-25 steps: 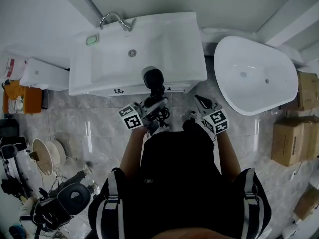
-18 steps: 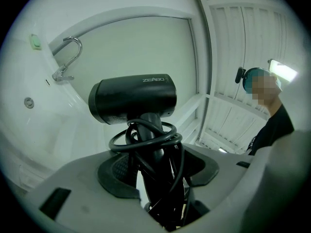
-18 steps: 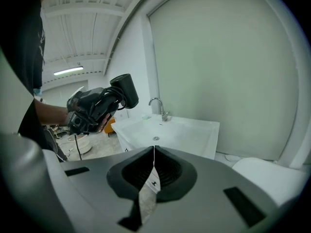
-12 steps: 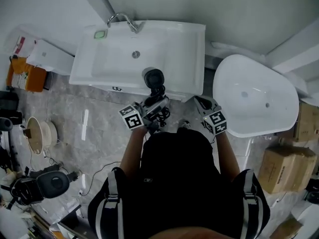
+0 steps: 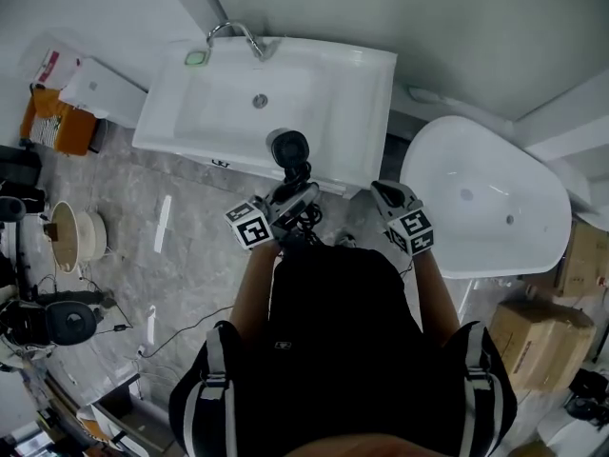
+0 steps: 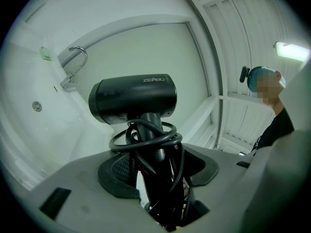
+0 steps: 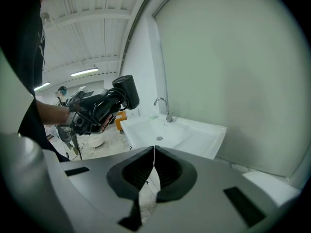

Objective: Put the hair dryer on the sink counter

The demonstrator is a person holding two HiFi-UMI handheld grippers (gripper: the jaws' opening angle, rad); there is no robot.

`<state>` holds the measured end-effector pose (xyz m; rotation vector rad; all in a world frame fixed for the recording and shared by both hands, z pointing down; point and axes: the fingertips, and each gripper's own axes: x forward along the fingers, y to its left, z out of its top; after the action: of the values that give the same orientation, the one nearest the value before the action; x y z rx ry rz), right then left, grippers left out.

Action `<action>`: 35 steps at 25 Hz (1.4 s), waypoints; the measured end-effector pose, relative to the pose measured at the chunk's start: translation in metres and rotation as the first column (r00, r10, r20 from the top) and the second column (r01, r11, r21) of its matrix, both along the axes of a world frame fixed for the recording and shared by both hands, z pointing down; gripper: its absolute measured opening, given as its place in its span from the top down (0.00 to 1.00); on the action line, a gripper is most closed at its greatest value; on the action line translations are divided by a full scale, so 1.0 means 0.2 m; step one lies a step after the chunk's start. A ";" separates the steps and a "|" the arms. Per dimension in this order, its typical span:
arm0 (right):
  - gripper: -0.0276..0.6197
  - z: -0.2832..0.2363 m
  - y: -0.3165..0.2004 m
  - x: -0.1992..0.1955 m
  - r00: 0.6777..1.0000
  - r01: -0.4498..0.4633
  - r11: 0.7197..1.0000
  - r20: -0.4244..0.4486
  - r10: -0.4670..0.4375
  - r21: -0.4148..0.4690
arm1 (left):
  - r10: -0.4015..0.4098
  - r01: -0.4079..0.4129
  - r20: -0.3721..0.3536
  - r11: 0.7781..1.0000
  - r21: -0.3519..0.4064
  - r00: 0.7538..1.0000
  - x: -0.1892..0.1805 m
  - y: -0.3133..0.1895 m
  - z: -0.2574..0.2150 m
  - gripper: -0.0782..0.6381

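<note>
**A:** Where is the hair dryer (image 5: 291, 149)?

**B:** In the air, just short of the sink's front edge on the person's side, and not resting on anything. The barrel is up and the handle down. The left tool (image 6: 156, 178) is clamped on the handle, with the cord (image 6: 146, 139) looped round the handle just above the jaws.

**A:** And the other tool?

**B:** The right tool (image 7: 152, 174) has its jaws pressed together on nothing. It is held off the sink's right front corner, apart from the dryer.

**A:** Where should the dryer land?

**B:** The sink (image 5: 152, 127) has its basin under the tap (image 5: 231, 34), with a flat strip of bench (image 5: 360, 89) to the right of the basin. I'd aim for that strip. The basin slopes, and the bathtub (image 5: 485, 198) further right of the sink isn't the target.

**A:** How would you set it down well?

**B:** Carry it forward over the front edge and tip it so the barrel and handle both lie on the flat. A round barrel probably rolls, so the handle should act as a stop. Keep the cord loops on the bench rather than hanging off the front edge. Part the jaws only once the weight rests on the sink.
</note>
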<state>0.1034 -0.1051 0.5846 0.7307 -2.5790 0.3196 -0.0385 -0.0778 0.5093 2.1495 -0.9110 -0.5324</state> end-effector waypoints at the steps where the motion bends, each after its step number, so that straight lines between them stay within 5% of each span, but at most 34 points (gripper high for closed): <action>1: 0.86 0.01 -0.01 0.01 1.000 -0.001 1.000 -0.001 0.001 -0.003 | -0.001 0.001 0.010 1.000 -0.014 1.000 0.01 -0.01 0.02 0.57; 22: 0.86 0.08 -0.20 -0.01 0.993 -0.088 0.996 -0.082 0.085 -0.030 | 0.161 -0.157 0.004 0.969 -0.192 0.987 0.06 -0.47 0.33 0.57; 29: 0.86 0.14 -0.21 -0.06 0.988 -0.073 0.997 -0.142 0.068 -0.031 | 0.237 -0.208 0.101 0.950 -0.232 0.966 0.10 -0.58 0.49 0.57; 35: 0.86 0.13 -0.31 -0.06 0.984 -0.113 0.993 -0.140 0.106 -0.043 | 0.276 -0.242 0.095 0.933 -0.267 0.957 0.14 -0.70 0.59 0.57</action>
<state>0.0908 -0.1662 0.6110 0.8477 -2.3981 0.3557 -0.0098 -0.2175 0.6264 2.0444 -0.7049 -0.1346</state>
